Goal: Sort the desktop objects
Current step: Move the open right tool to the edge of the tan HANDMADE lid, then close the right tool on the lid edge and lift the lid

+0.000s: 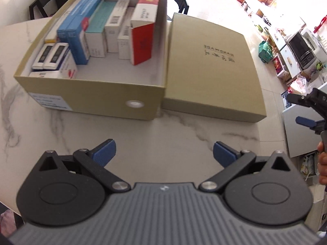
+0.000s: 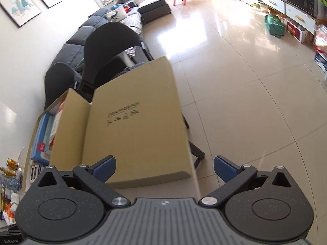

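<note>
White marble-veined bench [image 1: 167, 126] carries the work, with a tiled living-room floor and a dark sofa beyond it. Open tan box [image 1: 92, 96] sits toward the left of the bench in the left wrist view, and its lid [image 1: 212, 61] lies flat, top face up, just beside the box on its right, apparently touching its right wall; that placement reads as deliberate, keeping the opening clear for loading while the lid stays within reach for closing. Inside, the small cartons stand on end in a tight row against the far and left walls: 2 blue cartons [image 1: 78, 30], a teal carton [image 1: 100, 30], white cartons [image 1: 115, 26] and a red-and-white carton [image 1: 143, 32], with 2 small black-and-white packs [image 1: 51, 56] at the near left corner. Packing appears intended to save floor space; the near right part of the box floor is bare. Long axes of the box and lid both run away from the left camera, and the printed text on the lid reads upside down from this side. Left claw [image 1: 164, 153] hovers over bare bench near the box front, spread wide and holding nothing. Right claw [image 2: 164, 167] hangs at the lid's near edge, likewise spread and empty. Judged from this, sorting looks largely done, with fitting the lid probably next.
</note>
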Demonstrator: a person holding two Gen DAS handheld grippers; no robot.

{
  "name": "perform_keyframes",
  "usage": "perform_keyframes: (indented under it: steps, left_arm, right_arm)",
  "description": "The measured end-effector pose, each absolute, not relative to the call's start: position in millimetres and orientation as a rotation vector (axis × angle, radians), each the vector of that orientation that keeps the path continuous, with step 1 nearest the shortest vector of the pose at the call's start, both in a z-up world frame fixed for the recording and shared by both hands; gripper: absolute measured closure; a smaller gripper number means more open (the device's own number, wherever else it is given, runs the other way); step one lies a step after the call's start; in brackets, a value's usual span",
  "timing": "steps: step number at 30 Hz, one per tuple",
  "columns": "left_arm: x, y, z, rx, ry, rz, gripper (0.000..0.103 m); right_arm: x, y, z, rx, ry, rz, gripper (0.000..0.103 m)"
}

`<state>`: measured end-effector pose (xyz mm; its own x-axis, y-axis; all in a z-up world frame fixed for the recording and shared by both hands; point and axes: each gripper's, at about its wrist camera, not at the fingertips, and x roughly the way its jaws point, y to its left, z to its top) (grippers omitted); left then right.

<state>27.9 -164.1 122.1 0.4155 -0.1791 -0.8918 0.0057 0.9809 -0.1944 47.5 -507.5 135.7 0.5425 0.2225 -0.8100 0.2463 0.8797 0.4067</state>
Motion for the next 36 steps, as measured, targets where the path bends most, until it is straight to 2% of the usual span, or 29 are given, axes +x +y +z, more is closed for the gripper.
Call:
perform_keyframes:
  steps: [13, 21, 27, 36]
  left_arm:
    - [61, -212, 85, -0.137, 1.214, -0.200, 0.000]
    - [61, -208, 59, -0.148, 1.258, -0.218, 0.000]
    - [58, -190, 50, -0.145, 1.289, -0.195, 0.000]
    - [57, -171, 50, -0.168, 1.286, -0.158, 0.000]
  right_arm:
    - [105, -527, 128, 0.538, 0.984, -0.044, 0.001]
    - [233, -477, 135, 0.442, 0.930, 0.042, 0.001]
    - [321, -426, 115, 0.346, 0.967, 0.093, 0.001]
    - [375, -371, 84, 0.219, 1.043, 0.156, 0.001]
